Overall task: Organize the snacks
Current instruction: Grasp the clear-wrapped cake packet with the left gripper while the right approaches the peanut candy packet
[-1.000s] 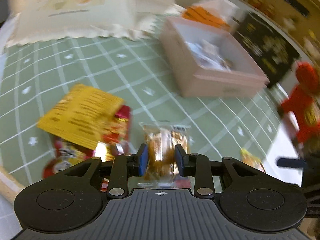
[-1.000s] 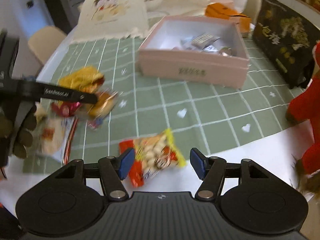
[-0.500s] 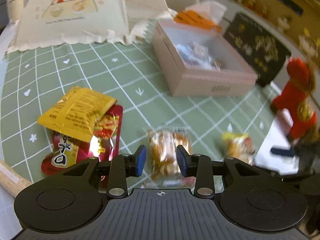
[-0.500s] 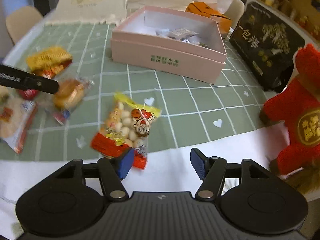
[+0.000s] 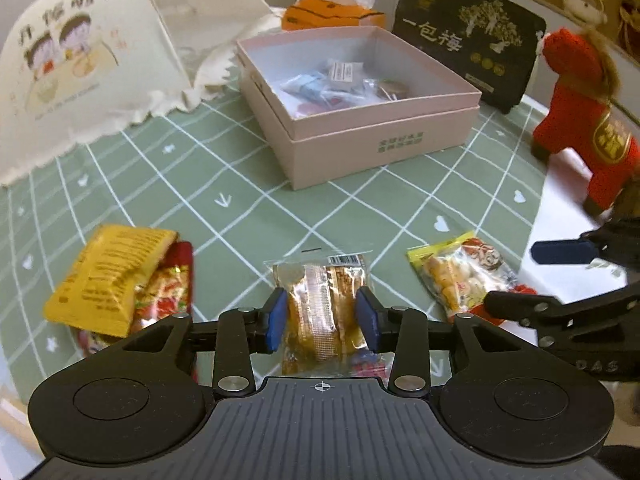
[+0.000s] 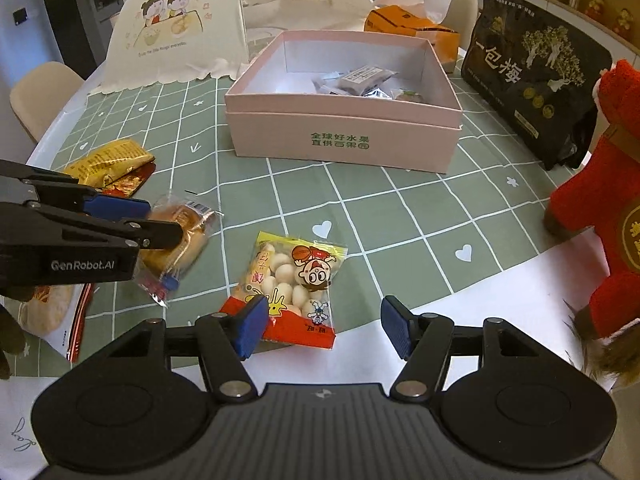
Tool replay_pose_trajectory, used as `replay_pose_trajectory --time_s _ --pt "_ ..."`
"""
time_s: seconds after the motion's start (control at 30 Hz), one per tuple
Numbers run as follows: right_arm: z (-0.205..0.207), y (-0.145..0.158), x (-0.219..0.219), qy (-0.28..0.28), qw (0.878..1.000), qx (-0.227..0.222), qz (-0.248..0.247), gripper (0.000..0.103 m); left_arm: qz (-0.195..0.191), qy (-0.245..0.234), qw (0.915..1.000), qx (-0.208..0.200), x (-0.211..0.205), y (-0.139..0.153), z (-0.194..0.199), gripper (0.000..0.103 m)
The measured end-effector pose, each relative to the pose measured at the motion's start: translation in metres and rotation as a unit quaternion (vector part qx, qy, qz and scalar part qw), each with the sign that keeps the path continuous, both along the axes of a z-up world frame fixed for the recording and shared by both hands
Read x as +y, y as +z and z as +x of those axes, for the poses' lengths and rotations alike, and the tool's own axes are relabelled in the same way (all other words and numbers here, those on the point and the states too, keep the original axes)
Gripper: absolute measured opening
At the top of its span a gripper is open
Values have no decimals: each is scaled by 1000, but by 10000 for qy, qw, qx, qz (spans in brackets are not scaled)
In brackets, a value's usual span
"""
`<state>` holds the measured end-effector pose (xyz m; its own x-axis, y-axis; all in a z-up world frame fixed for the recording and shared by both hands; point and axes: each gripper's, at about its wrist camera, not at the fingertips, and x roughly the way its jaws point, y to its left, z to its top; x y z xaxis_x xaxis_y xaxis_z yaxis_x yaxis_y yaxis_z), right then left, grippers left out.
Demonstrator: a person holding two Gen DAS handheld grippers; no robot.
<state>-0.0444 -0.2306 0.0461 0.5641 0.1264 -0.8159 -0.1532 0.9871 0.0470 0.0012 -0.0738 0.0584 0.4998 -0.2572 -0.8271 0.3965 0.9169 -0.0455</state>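
We see warm, rather dim indoor light in both views, with soft shadows and no strong glare. The fisheye lens bends the tablecloth (image 5: 248, 184) grid lines strongly near the edges. The left wrist view is slightly soft; the right one looks sharper.

Open box (image 6: 344, 136) at the tablecloth's (image 6: 400, 216) middle holding wrapped snacks (image 6: 360, 80), food cover (image 6: 172, 24) behind-left, tissue box (image 6: 412, 28) behind, plum bag (image 6: 532, 76) right, plush toy (image 6: 600, 208) far right, snack packets in front.
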Motion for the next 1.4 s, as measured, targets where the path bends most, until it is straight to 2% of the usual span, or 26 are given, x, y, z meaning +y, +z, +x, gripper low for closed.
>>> replay_pose_trajectory --time_s 0.17,0.27,0.3,0.43,0.47,0.57,0.63,0.67,0.77,0.83,0.93,1.0,1.17,1.2,1.4 --pt "-1 -2 2 10 10000 9 -2 63 -84 -54 9999 59 2 2 1 44" --pt "-3 -2 1 -24 10000 -34 -30 63 -78 -109 9995 -282 -4 9 -7 44" --pt "-3 -3 -1 -59 10000 -37 -38 63 4 -217 9991 -355 -9 10 -9 44" --pt "1 -5 -8 -252 9997 6 -8 63 723 -745 9937 -433 -33 -2 -20 44" --pt "1 -5 -10 -298 9996 -3 -11 63 782 -786 9926 -499 -35 -4 -22 46" --pt "3 -4 -18 -453 9990 -52 -21 63 618 -712 9946 -444 -35 -5 -21 58" --pt "3 -4 -23 -562 9984 -40 -8 63 372 -708 9962 -341 -32 -5 -19 74" --pt "4 -5 -26 -620 9981 -26 8 63 278 -724 9965 -304 -32 -6 -18 75" --pt "4 -6 -33 -738 9973 17 60 63 189 -522 9981 -282 -27 -4 -17 75" --pt "4 -7 -36 -795 9968 20 83 63 195 -270 9991 -257 -22 -2 -13 69" --pt "3 -8 -39 -849 9963 58 142 63 283 157 9993 -158 -12 -5 -4 71" --pt "3 -10 -39 -848 9962 73 165 63 189 282 9994 1 -5 -9 0 71" --pt "2 -10 -37 -844 9961 40 235 63 -145 391 9986 330 3 -15 7 68" --pt "2 -10 -36 -839 9962 12 247 63 -198 386 9986 313 3 -14 6 61" --pt "2 -7 -32 -742 9970 -121 176 63 -426 230 9982 362 5 -9 -5 57"
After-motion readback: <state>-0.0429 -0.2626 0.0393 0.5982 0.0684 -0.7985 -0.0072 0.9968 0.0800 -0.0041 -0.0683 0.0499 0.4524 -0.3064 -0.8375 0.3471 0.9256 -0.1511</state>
